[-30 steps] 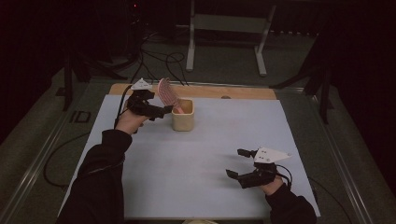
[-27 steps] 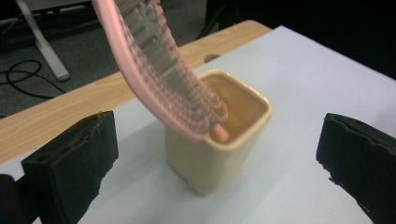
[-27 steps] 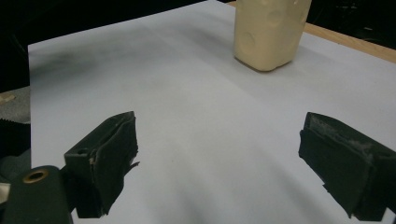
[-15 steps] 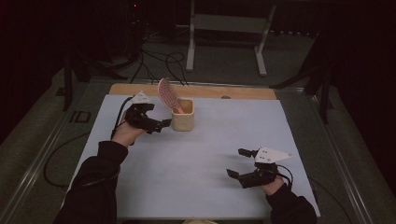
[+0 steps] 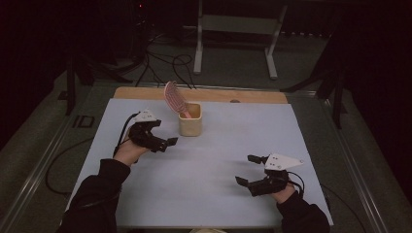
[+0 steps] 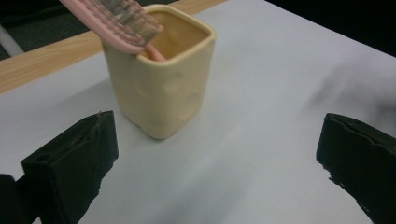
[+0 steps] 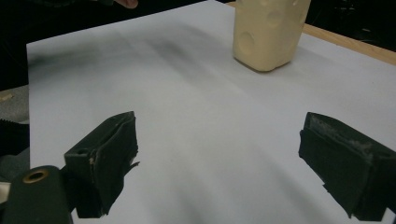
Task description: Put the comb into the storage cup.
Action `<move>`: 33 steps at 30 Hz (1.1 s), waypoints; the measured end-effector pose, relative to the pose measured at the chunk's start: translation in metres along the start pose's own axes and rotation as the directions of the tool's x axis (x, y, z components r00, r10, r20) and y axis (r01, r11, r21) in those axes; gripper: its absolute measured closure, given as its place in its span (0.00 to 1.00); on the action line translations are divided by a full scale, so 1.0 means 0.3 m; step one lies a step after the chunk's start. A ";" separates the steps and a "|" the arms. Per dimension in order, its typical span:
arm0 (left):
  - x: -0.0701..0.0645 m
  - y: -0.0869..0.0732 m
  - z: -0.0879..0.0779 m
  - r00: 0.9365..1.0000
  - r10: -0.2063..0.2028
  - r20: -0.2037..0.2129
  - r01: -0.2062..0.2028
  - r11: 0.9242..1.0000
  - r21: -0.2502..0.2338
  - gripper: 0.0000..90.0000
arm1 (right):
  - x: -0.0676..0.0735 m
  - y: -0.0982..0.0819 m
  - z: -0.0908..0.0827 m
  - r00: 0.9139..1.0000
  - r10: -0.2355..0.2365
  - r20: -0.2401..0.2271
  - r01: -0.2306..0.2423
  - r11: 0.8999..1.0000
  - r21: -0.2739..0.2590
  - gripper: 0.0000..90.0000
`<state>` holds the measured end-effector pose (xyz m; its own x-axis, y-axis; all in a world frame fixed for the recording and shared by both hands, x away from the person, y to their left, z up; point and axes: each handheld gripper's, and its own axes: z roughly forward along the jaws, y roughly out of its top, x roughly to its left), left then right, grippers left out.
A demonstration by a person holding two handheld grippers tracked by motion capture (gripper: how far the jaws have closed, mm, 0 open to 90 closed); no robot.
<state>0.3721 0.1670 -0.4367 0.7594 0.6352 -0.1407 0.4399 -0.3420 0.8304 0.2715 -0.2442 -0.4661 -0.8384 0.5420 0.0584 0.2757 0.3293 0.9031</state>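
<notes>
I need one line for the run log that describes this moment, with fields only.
left claw: open, beside cup | right claw: open, over mat | pink brush: standing in yellow cup, leaning | mat: white

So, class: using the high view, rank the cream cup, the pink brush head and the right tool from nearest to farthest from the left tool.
1. Cream cup: just right of the left tool, apart from it.
2. Pink brush head: above the cup's rim, leaning toward the table's far edge.
3. Right tool: across the table, near its front right.
</notes>
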 end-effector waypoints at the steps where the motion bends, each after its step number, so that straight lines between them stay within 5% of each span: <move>1: -0.004 -0.007 -0.001 1.000 0.003 -0.001 -0.003 1.000 0.000 0.00 | 0.000 0.000 0.000 1.000 0.000 0.001 0.000 1.000 0.000 0.12; 33: -0.131 -0.259 -0.067 0.994 0.031 0.103 -0.032 0.999 0.014 0.00 | -0.005 -0.011 -0.011 1.000 0.007 -0.006 -0.008 1.000 -0.011 0.12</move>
<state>0.2985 0.1827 -0.4849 0.8178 0.5499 -0.1696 0.4217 -0.3721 0.8269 0.2702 -0.2487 -0.4678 -0.8392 0.5395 0.0678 0.2767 0.3164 0.9074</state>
